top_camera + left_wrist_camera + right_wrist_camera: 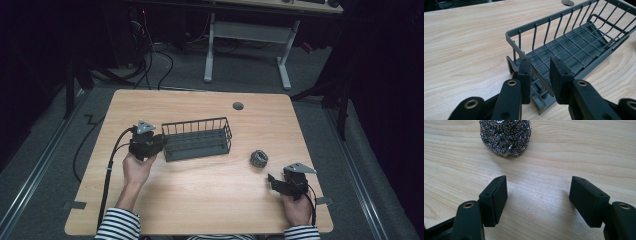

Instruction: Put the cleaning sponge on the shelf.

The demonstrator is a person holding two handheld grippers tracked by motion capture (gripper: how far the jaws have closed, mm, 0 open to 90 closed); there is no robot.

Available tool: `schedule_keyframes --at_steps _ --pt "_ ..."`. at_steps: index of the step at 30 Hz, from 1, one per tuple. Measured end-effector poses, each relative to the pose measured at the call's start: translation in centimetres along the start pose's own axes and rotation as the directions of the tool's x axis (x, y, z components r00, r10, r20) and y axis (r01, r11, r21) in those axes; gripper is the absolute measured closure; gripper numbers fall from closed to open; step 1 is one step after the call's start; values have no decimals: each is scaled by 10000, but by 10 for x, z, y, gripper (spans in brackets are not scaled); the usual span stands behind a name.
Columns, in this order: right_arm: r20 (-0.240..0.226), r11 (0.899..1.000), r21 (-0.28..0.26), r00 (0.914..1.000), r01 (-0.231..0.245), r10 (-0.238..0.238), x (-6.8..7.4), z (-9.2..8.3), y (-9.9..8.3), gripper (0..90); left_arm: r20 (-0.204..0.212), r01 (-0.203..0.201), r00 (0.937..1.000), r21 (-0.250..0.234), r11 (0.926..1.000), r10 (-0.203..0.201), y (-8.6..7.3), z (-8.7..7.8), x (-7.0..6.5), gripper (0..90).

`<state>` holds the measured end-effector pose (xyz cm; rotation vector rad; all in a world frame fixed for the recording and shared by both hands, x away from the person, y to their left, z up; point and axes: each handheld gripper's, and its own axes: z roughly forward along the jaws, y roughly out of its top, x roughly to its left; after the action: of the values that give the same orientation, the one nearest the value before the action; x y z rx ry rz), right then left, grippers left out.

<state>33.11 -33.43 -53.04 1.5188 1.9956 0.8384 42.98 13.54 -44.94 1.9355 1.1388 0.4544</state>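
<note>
Resting on the wooden table [200, 200], the wire basket [200, 142] sits left of centre, its short end rim clamped between the closed jaws of the left gripper [540, 75]. Near the steel scourer [505, 136], the right gripper [537, 200] hangs open and empty.

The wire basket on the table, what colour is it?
Dark grey all over; the wire basket shows best in the left gripper view.
</note>
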Motion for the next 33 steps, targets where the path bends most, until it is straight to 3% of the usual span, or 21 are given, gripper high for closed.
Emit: schedule_keyframes --at_steps 13,26,33 --pt "-9 10000 2 10000 2 -2 0 0 0 312 483 -5 9988 -28 10000 7 3 5 -15 723" --pt "-12 10000 0 10000 1 -1 0 0 0 312 639 -50 9979 5 10000 50 5 9 -22 715" --pt "-11 10000 1 10000 1 -1 0 0 0 312 727 170 9972 -220 9996 -154 7 3 -16 488"
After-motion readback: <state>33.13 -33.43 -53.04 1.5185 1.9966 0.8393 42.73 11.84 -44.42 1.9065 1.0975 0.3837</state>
